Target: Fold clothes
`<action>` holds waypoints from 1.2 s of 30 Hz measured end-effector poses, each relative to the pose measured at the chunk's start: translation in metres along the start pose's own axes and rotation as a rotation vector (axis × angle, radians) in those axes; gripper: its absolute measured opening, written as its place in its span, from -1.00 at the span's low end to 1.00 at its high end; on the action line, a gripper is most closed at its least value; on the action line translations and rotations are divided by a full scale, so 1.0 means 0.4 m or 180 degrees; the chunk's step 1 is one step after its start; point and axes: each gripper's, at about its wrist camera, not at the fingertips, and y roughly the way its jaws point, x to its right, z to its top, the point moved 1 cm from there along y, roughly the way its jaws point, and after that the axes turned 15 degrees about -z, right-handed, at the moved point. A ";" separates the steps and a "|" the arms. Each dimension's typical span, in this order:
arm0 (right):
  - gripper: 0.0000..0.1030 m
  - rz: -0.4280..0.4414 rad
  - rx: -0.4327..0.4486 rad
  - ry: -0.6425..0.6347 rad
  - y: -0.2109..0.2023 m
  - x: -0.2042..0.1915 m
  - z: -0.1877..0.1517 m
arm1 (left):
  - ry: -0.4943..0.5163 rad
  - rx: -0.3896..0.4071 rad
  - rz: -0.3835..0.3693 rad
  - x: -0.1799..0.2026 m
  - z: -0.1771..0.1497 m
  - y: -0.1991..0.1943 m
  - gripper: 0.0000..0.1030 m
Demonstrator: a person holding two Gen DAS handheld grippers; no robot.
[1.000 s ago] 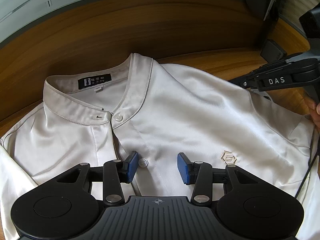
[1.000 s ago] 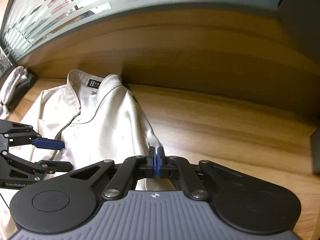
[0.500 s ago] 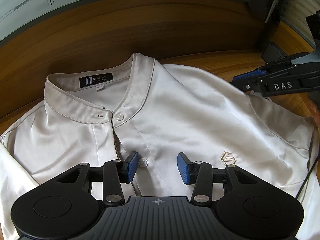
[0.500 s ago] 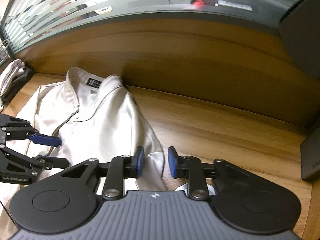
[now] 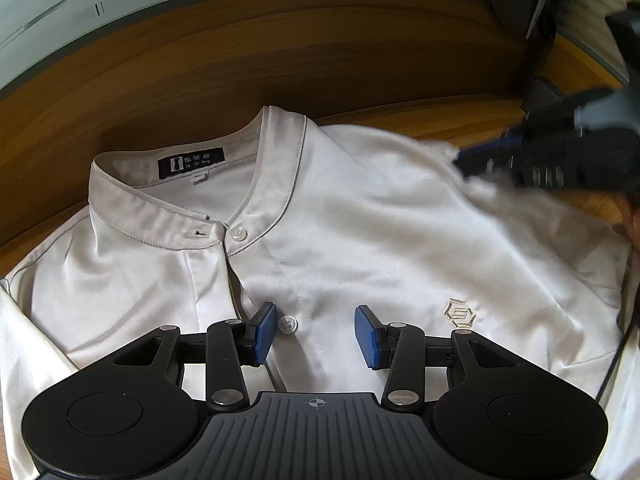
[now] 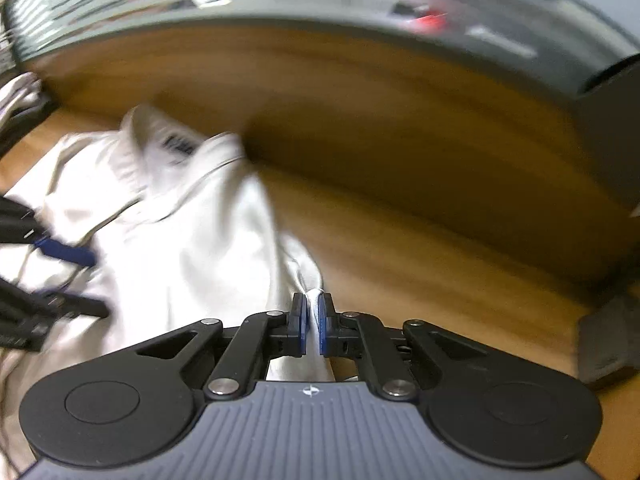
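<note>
Wooden worktop (image 5: 420, 116) with a wooden upstand along its far edge. Dark object (image 6: 608, 344) near the right edge, blurred. Glass partition (image 5: 60, 8) above the upstand.

Left claw (image 5: 315, 330): two matte black linkage arms, each ending in a rectangular blue ribbed pad (image 5: 265, 333); round silver pivot screws sit at the arm joints. The arms spring from two black round-lobed housings, each with a shallow circular recess in its top. Between the lobes lies a dark grey ribbed plate bearing a small white crosshair mark at its front edge.

Right claw (image 6: 313, 328): same build, with black linkages, blue pads (image 6: 322, 330), silver pivot screws, twin recessed lobes and a lighter grey ribbed plate with the same crosshair. Seen side-on from the left wrist camera it is blurred; pale lettering on its black flank is unreadable.
</note>
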 end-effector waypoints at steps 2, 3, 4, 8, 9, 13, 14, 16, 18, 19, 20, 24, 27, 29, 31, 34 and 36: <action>-0.88 -0.0138 0.0001 0.0103 0.008 0.039 0.013 | 0.0009 -0.0002 0.0008 0.000 0.000 0.000 -0.10; -0.88 -0.0153 -0.0011 0.0147 0.014 0.054 0.017 | 0.0012 -0.0007 0.0007 0.001 0.000 0.000 -0.10; -0.86 -0.0131 -0.0027 0.0197 0.020 0.068 0.020 | 0.0013 -0.0013 0.0004 0.000 0.000 0.000 -0.10; -0.45 -0.0177 0.0034 0.0361 -0.007 0.094 0.032 | -0.0043 -0.0041 -0.0025 -0.006 0.006 -0.004 -0.09; -0.31 -0.0178 0.0074 0.0376 -0.028 0.098 0.034 | -0.0108 -0.0029 -0.0051 -0.011 0.009 -0.011 -0.09; -0.21 -0.0145 0.0130 0.0497 -0.127 0.116 0.029 | -0.0171 0.0139 -0.0128 -0.012 0.012 -0.078 -0.08; -0.19 -0.0128 0.0108 0.0533 -0.154 0.120 0.021 | -0.0157 0.0165 -0.0135 -0.007 0.010 -0.097 -0.06; -0.03 -0.0087 0.0075 0.0601 -0.209 0.126 0.001 | -0.0129 0.0193 -0.0149 0.006 0.003 -0.134 -0.03; 0.09 -0.0057 0.0028 0.0686 -0.269 0.131 -0.023 | -0.0105 0.0194 -0.0183 0.020 -0.014 -0.173 -0.02; 0.11 -0.0030 -0.0009 0.0729 -0.297 0.130 -0.036 | -0.0102 0.0188 -0.0206 0.028 -0.026 -0.193 -0.02; 0.12 0.0012 -0.0055 0.0766 -0.323 0.129 -0.047 | -0.0103 0.0182 -0.0228 0.035 -0.039 -0.211 -0.01; 0.15 0.0073 -0.0219 0.0858 -0.446 0.115 -0.126 | 0.0018 0.0099 -0.0359 0.073 -0.103 -0.283 0.07; 0.33 0.0052 -0.0256 0.0927 -0.530 0.095 -0.179 | 0.0155 0.0045 -0.0448 0.106 -0.152 -0.333 0.16; 0.35 0.0049 -0.0264 0.0977 -0.594 0.084 -0.222 | 0.0183 0.0014 -0.0569 0.122 -0.187 -0.367 0.20; 0.37 0.0026 -0.0285 0.1017 -0.648 0.073 -0.263 | 0.0188 -0.0008 -0.0715 0.135 -0.224 -0.400 0.29; 0.39 -0.0035 -0.0329 0.1080 -0.711 0.054 -0.316 | 0.0287 -0.0060 -0.0878 0.157 -0.292 -0.445 0.30; 0.43 -0.0076 -0.0370 0.1134 -0.736 0.042 -0.347 | 0.0374 -0.0126 -0.0966 0.170 -0.340 -0.464 0.30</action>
